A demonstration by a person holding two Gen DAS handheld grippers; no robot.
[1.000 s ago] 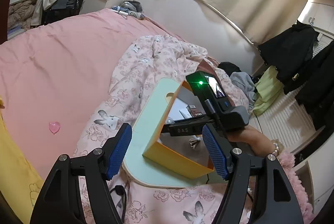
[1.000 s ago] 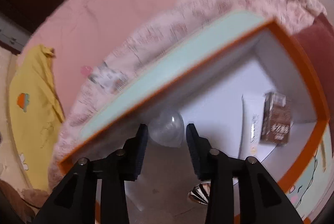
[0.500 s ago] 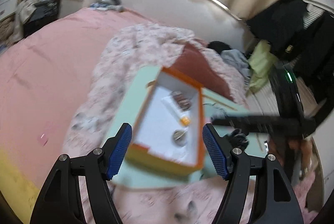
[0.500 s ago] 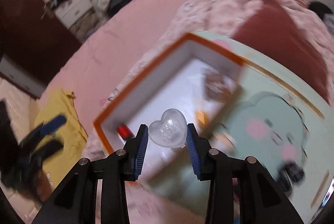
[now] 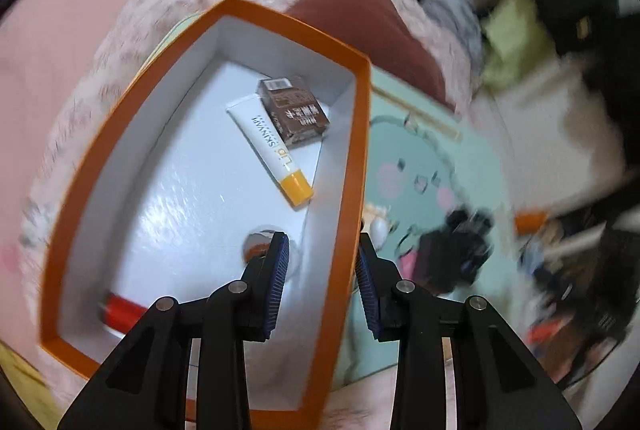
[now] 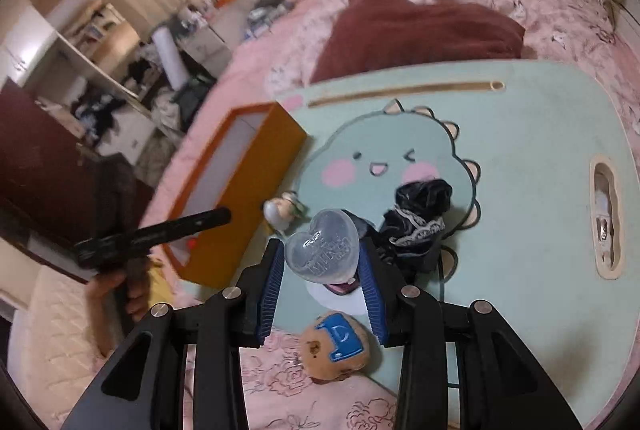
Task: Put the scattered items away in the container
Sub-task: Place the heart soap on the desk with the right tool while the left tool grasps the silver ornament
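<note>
The orange box (image 5: 352, 133) with a white inside holds a lip tube (image 5: 272, 145), a brown packet (image 5: 294, 109), a round silver piece (image 5: 258, 244) and a red item (image 5: 120, 312). My left gripper (image 5: 322, 250) straddles the box's right wall, one finger inside and one outside. Its jaws are closing and the pads do not press the wall. My right gripper (image 6: 322, 258) is shut on a clear heart-shaped case (image 6: 322, 250), held above the green dinosaur board (image 6: 520, 230), to the right of the orange box (image 6: 248, 185).
On the board lie a black lace cloth (image 6: 420, 213), a small pale figure (image 6: 280, 209) by the box, and a cookie plush (image 6: 336, 346) at the near edge. A pink-white piece (image 6: 336, 288) sits under the heart. A hand (image 6: 132, 294) is left of the box. Bedding surrounds the board.
The left gripper dropped towards the box and its jaws narrowed across the right wall. The right gripper backed out of the box with the heart case still held, over the board.
</note>
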